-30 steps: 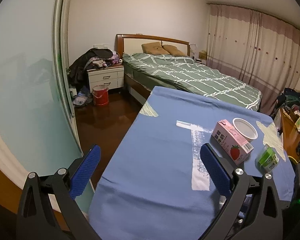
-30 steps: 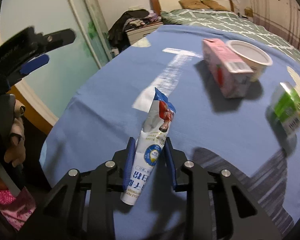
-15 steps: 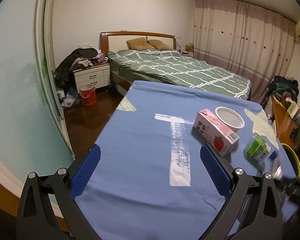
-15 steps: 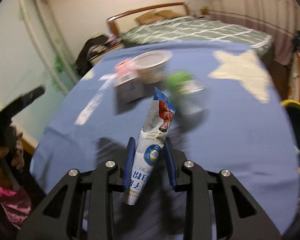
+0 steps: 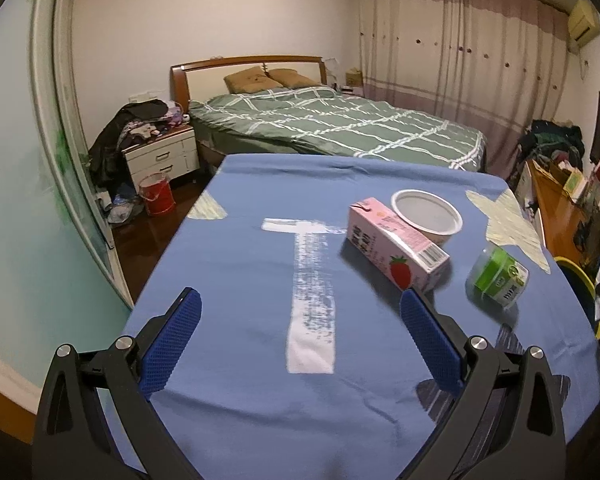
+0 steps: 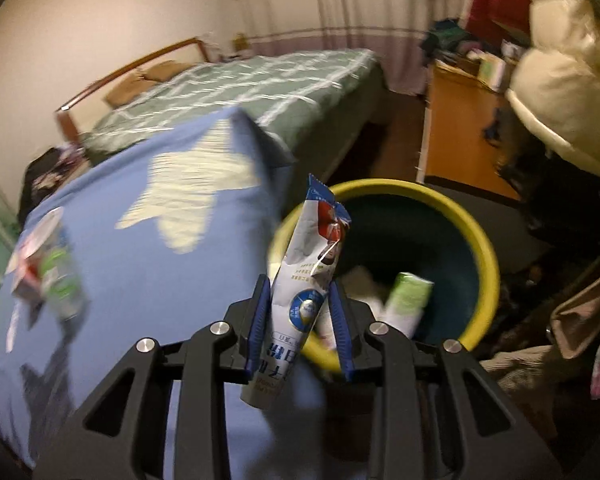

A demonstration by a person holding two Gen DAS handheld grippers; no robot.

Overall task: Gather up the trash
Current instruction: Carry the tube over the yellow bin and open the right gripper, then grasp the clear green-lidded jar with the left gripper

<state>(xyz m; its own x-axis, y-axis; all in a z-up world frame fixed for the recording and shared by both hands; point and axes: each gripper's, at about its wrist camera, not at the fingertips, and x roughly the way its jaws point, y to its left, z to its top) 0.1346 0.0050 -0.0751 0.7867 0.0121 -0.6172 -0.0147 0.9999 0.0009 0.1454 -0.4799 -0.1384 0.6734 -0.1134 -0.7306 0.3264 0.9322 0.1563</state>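
Your right gripper (image 6: 300,300) pinches a white sachet (image 6: 304,280) between its 2 blue pads, held upright above the near rim of the yellow-rimmed bin (image 6: 480,248), which already contains a green carton (image 6: 410,300). Your left gripper (image 5: 300,312) hovers over the blue tablecloth (image 5: 240,272), jaws spread and empty. On it lie 1 pink carton (image 5: 396,248), 1 white cup (image 5: 426,218) and 1 green container (image 5: 498,278).

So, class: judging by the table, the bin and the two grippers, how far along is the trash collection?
Done: some litter already lies in the yellow-rimmed bin. In hand: the right gripper clamps a sachet beside the bin. Left: pink carton, white tub and green carton sit on the table; the left gripper is open, empty.
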